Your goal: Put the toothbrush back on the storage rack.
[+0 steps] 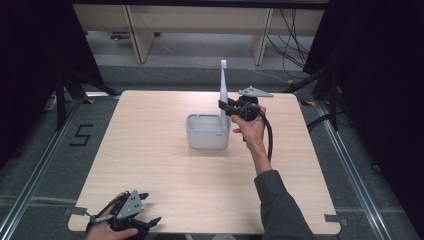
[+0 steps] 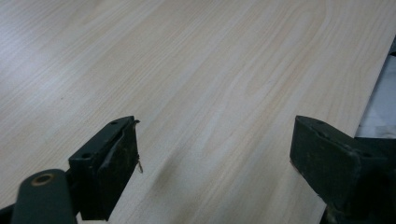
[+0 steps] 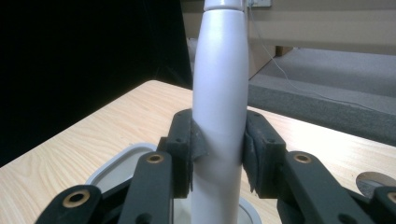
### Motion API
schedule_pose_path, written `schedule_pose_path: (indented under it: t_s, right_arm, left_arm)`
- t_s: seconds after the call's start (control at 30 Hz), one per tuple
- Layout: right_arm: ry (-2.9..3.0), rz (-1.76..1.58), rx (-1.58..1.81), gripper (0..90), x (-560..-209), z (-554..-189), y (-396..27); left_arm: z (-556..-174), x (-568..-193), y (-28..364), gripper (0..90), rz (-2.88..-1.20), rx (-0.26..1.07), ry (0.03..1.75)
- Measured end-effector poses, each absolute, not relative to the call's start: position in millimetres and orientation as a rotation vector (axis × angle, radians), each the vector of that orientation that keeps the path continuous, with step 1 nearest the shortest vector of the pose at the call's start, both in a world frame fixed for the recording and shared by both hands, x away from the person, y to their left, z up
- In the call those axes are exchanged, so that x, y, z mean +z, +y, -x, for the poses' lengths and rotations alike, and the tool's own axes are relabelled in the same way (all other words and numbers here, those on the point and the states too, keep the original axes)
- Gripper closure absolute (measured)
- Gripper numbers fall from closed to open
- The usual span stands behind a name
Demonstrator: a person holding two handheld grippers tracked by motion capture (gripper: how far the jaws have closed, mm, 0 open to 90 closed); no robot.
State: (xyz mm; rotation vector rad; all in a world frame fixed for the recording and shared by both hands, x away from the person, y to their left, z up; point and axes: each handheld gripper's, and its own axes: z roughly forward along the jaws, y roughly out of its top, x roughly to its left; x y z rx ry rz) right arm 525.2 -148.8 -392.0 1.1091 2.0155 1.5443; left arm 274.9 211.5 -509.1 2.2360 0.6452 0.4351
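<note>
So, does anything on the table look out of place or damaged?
Nothing stands out. The toothbrush is upright in the right gripper, its lower end in the grey holder. The left gripper is open near the table edge.

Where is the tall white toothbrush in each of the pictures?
High view: the toothbrush stands upright in the grey holder, right of the table's middle, with the right gripper clamped on its handle.
Left gripper view: not in it; open jaws over bare table.
Right gripper view: centre, running top to bottom, between the jaws.
Shared landmark: the light wooden table.
</note>
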Motion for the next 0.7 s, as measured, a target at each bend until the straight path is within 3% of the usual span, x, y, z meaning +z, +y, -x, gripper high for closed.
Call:
schedule_pose_path:
  t_s: [0.7]
  right_arm:
    - [2.045,-1.093,1.523,66.3,-408.1,-514.5,-150.0]
  left_arm:
    - [-275.0,-507.9,211.8,14.8,-2.23,0.451,0.638]
